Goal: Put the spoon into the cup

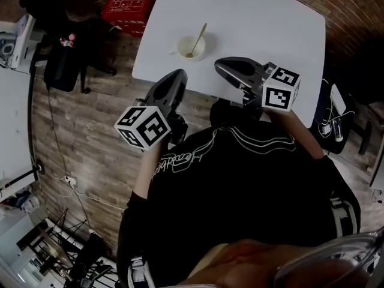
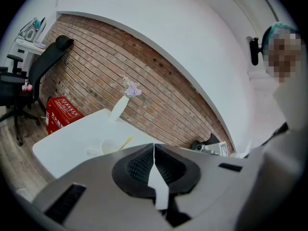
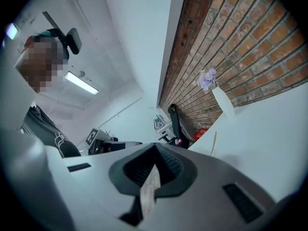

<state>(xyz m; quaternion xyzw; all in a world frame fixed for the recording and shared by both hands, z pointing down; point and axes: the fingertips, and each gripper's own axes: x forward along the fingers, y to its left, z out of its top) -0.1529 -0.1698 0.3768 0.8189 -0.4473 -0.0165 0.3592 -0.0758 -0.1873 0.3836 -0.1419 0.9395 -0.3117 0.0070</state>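
A white cup stands near the front edge of the white table, with a pale wooden spoon leaning inside it, handle up. My left gripper hangs just off the table edge, below and left of the cup, shut and empty. To the cup's right, my right gripper sits over the table edge, also shut with nothing in it. The left gripper view shows the cup and spoon just beyond its closed tips. In the right gripper view only the spoon handle rises past the closed tips.
A white vase with a purple flower stands at the table's far side by the brick wall. A red box and a black office chair are on the wooden floor to the left. The person's dark-clothed body fills the near side.
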